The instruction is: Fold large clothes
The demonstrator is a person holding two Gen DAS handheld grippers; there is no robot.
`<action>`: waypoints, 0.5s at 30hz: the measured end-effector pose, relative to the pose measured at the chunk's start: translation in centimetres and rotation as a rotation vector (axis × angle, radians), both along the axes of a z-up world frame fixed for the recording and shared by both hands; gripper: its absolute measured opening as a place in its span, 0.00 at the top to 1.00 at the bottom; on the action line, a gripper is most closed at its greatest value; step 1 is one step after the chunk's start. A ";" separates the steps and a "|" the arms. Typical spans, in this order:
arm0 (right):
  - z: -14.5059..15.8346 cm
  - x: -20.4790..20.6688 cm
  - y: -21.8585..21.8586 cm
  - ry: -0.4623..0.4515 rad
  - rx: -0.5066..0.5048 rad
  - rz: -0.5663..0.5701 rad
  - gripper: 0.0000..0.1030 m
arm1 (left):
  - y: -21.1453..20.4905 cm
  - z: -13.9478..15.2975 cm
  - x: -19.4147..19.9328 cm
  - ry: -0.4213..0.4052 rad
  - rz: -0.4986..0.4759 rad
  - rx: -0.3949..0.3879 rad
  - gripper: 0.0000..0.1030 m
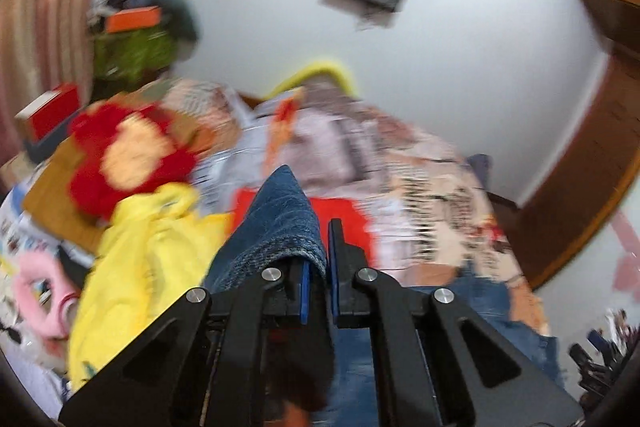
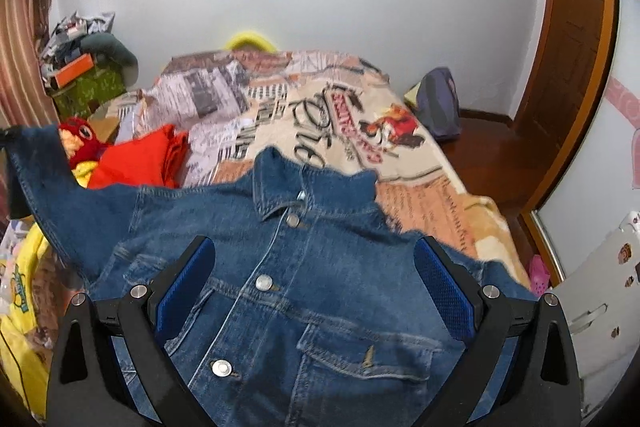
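Note:
A blue denim jacket (image 2: 304, 291) lies front up, buttoned, on the near end of the bed (image 2: 420, 163). My right gripper (image 2: 316, 291) is open wide just above its chest, one blue pad on each side of the button line, holding nothing. My left gripper (image 1: 318, 267) is shut on the end of the jacket's sleeve (image 1: 276, 223) and holds it lifted off the bed. In the right wrist view that sleeve (image 2: 44, 175) stretches up and out to the left edge. The left wrist view is blurred by motion.
A folded red garment (image 2: 140, 159), a yellow garment (image 1: 148, 255) and a red plush toy (image 1: 128, 155) lie on the bed's left side. Boxes and clutter (image 2: 84, 67) stand at the far left. A grey bag (image 2: 438, 103) and a wooden door (image 2: 572, 39) are at the right.

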State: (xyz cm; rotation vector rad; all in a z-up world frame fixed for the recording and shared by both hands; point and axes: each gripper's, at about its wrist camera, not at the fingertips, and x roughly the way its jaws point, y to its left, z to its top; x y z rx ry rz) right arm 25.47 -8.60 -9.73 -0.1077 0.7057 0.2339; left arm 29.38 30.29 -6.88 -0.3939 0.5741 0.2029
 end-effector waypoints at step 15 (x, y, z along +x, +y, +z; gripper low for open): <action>-1.1 -0.5 -5.2 0.011 -0.044 -0.021 0.04 | -23.8 -6.4 7.1 0.182 -0.483 0.104 0.94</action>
